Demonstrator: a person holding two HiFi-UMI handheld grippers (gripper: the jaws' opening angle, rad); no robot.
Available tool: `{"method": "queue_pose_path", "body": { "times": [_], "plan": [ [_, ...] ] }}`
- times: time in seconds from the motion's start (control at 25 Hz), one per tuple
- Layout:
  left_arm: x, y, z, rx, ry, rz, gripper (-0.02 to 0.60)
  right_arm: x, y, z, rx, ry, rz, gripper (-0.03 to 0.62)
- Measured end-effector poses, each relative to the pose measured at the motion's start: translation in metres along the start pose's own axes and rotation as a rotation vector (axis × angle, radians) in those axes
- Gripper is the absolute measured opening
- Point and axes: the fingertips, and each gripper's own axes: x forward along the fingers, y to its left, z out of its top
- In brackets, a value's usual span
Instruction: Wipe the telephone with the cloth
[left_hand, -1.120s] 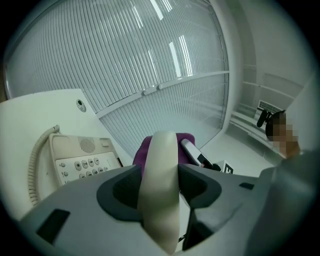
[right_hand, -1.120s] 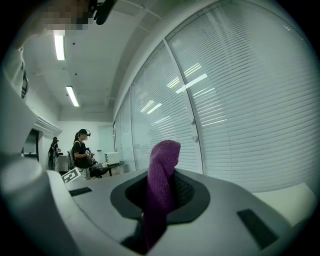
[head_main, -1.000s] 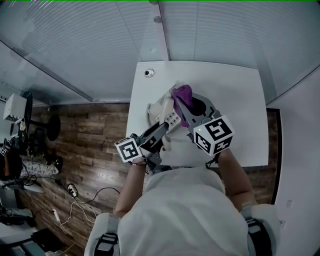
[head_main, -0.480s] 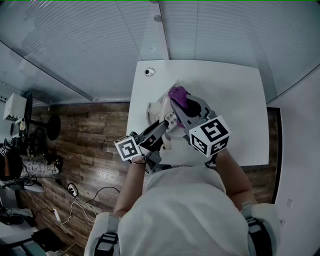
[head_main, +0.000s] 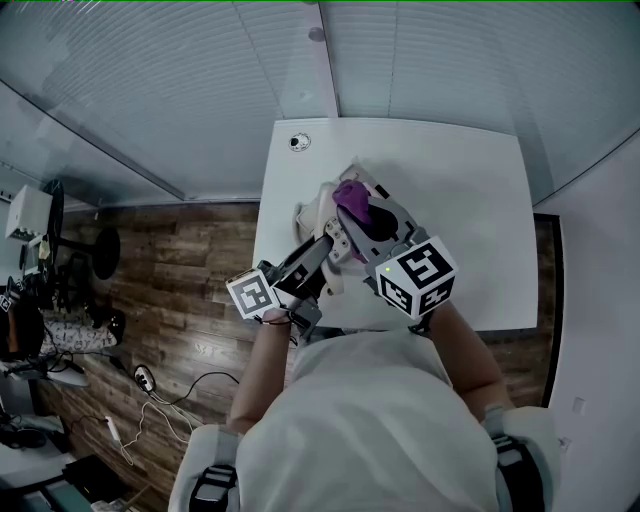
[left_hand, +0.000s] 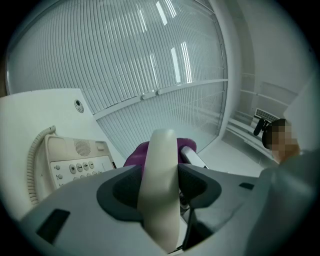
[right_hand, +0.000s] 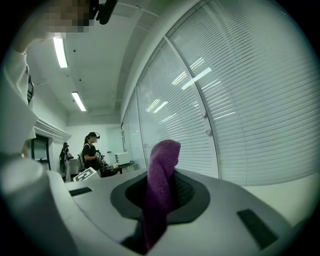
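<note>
Purple cloth (right_hand: 160, 185) tight in right gripper (head_main: 356, 214), just beside handset (left_hand: 160, 150) tight in left gripper (head_main: 326, 246).

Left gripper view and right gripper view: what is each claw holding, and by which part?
Left claw grips the telephone handset across its handle. Right claw pinches the purple cloth, one end sticking up past the jaws.

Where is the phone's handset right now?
In the left gripper view, the handset is clamped in the left hand-held gripper, right of the telephone base, purple cloth just behind it.
</note>
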Motion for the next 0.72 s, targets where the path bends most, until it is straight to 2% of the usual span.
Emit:
{"method": "queue_pose_path", "body": {
  "times": [0.72],
  "plan": [
    [-0.001, -0.012, 0.010, 0.005, -0.033, -0.033, 0.233, -0.003, 0.019, -0.023, 0.014, 0.049, 0.041, 0.060]
  ]
}}
